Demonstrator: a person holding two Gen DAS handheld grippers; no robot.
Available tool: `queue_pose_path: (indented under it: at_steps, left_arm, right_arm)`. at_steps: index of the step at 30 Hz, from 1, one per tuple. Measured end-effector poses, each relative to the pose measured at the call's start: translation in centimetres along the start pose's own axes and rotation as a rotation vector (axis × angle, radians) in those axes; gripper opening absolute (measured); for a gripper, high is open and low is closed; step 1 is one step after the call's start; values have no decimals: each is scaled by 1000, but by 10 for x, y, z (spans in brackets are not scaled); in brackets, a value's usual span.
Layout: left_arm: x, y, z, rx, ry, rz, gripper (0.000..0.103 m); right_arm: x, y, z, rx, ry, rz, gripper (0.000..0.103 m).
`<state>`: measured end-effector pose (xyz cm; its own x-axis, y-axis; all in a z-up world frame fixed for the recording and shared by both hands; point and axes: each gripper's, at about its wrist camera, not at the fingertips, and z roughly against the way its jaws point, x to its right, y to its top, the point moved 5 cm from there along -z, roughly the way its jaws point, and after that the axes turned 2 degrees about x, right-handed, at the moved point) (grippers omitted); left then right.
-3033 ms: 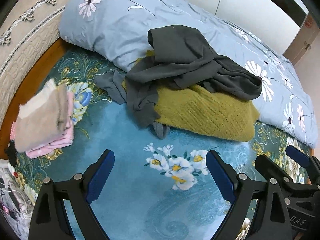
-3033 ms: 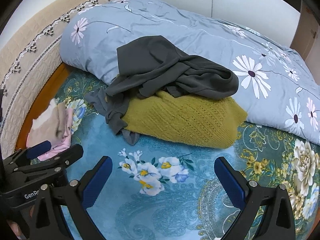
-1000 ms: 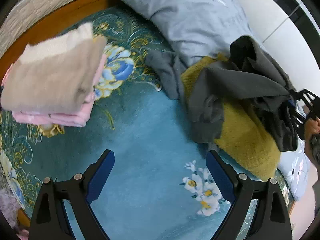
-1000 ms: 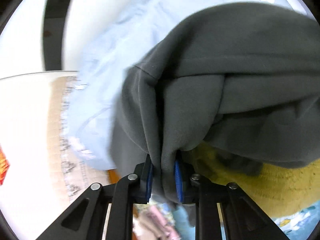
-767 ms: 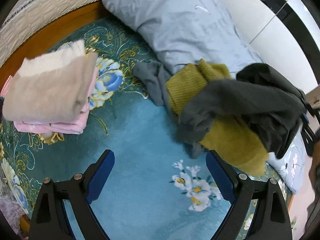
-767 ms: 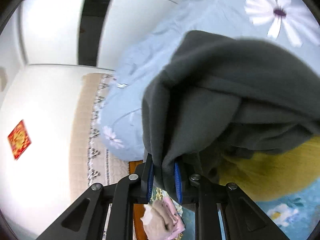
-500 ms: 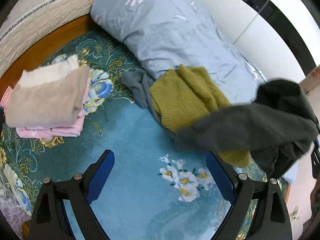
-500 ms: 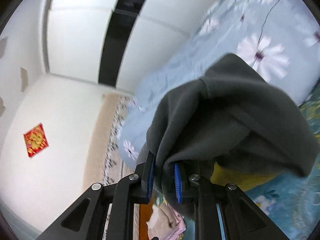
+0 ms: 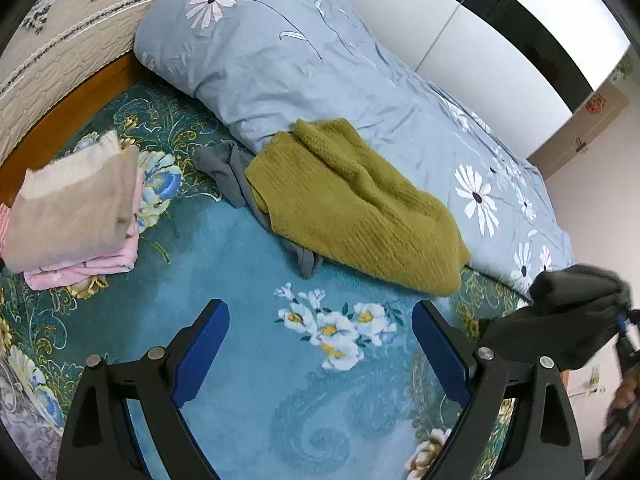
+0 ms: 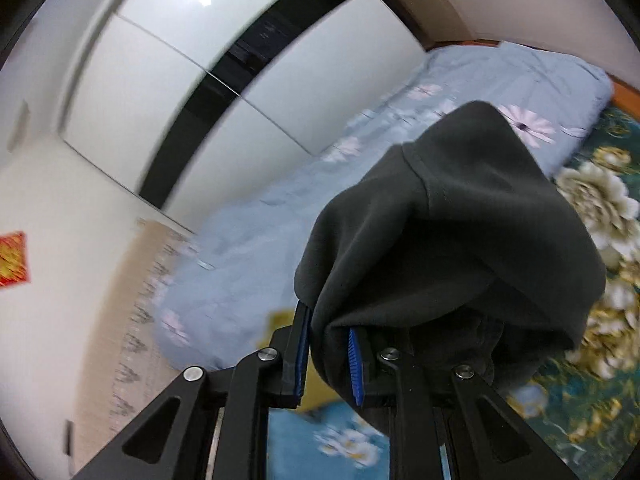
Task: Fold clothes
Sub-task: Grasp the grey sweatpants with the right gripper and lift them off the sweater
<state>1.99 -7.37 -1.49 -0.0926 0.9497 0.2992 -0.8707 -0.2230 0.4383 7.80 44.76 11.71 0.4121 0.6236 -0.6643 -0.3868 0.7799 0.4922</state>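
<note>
My right gripper [image 10: 328, 354] is shut on a dark grey garment [image 10: 440, 240] and holds it up in the air; the garment also shows at the right edge of the left wrist view [image 9: 568, 320]. My left gripper [image 9: 320, 348] is open and empty above the teal floral bedspread [image 9: 240, 280]. A mustard knit sweater [image 9: 360, 208] lies crumpled on the bed against the duvet, on top of a lighter grey garment [image 9: 232, 172]. A folded beige and pink stack [image 9: 76, 208] sits at the left.
A rolled light blue floral duvet [image 9: 300, 64] runs along the back of the bed. A beige quilted headboard [image 9: 60, 32] and wooden bed edge [image 9: 52, 128] are at the left. White wardrobe doors [image 10: 200, 80] stand behind.
My right gripper has lifted the dark grey garment off the mustard sweater and carried it to the right and up. The sweater now lies uncovered. My left gripper stayed open.
</note>
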Motion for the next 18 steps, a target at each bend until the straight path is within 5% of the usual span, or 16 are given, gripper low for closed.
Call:
queue_pose_path:
  at_steps: [5, 18]
  left_arm:
    - [-4, -12, 3, -18, 24, -22, 93]
    - [-10, -30, -8, -105, 99, -100, 93]
  right_arm:
    - [56, -85, -52, -94, -63, -206, 18]
    - [85, -243, -109, -403, -101, -232, 25]
